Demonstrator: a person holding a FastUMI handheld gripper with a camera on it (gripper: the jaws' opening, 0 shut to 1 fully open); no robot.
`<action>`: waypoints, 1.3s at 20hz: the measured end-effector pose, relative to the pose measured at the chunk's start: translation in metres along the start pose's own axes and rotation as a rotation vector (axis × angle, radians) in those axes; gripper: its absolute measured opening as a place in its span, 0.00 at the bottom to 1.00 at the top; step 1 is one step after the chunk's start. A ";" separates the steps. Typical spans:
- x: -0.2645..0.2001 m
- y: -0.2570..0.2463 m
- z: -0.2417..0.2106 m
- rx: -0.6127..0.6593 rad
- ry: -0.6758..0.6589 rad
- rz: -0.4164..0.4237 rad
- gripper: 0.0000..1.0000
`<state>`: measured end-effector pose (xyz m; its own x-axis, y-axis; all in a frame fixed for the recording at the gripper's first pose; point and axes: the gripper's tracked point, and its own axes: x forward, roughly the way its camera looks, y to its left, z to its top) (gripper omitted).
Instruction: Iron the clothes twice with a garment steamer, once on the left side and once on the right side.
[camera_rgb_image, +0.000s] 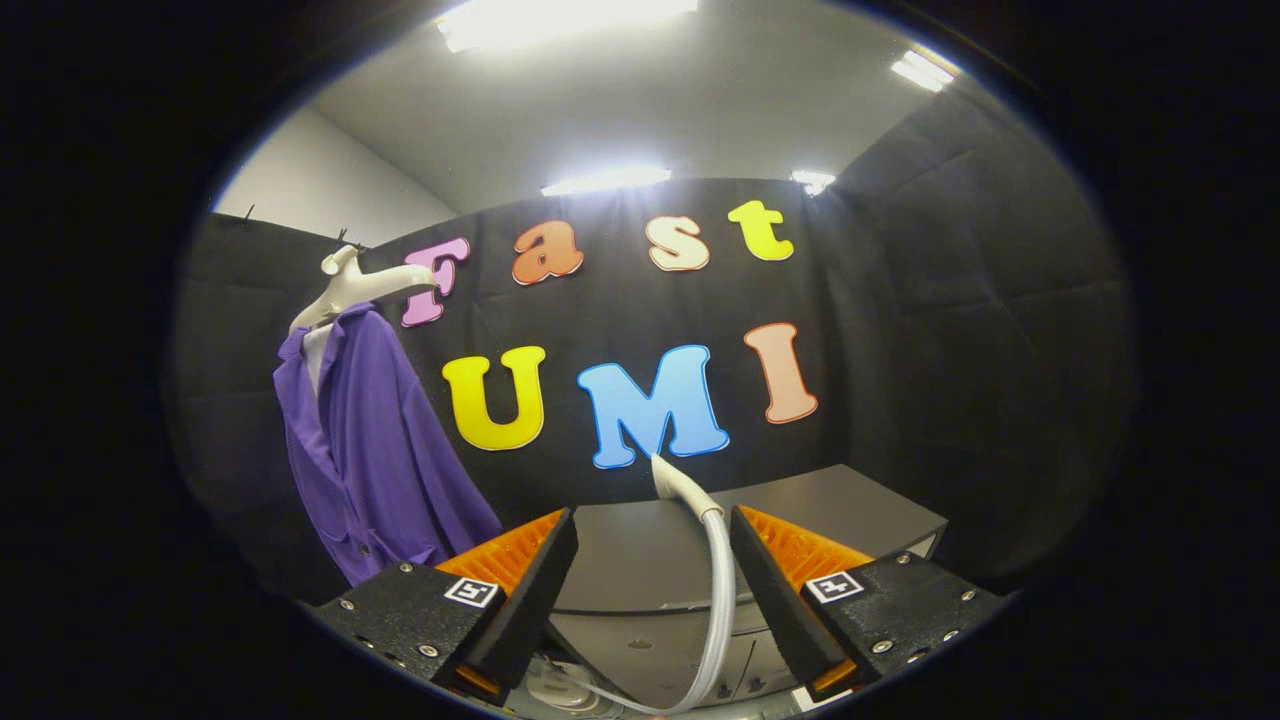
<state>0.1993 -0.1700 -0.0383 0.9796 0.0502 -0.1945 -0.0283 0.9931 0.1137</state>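
Observation:
A purple shirt hangs on a white hanger against the booth wall, off to the left beyond the left finger. The white steamer head stands upright just ahead of the fingers. Its pale hose curves down through the gap, close beside the right finger. My gripper is open, with a wide gap between the fingers. Whether the right finger touches the hose, I cannot tell. The left finger is well clear of it. The hose loops low towards a white base under the fingers.
A grey cabinet with a flat top stands straight ahead behind the steamer head, its drawer fronts showing between the fingers. Black cloth walls close the booth at the back and right.

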 end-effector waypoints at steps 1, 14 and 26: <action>0.017 -0.010 0.001 0.023 0.007 0.012 0.95; 0.201 -0.071 -0.067 0.485 0.357 0.189 0.95; 0.275 -0.063 -0.129 0.732 0.639 0.216 0.94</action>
<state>0.4449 -0.2049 -0.2248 0.6710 0.4836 -0.5621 0.1469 0.6563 0.7400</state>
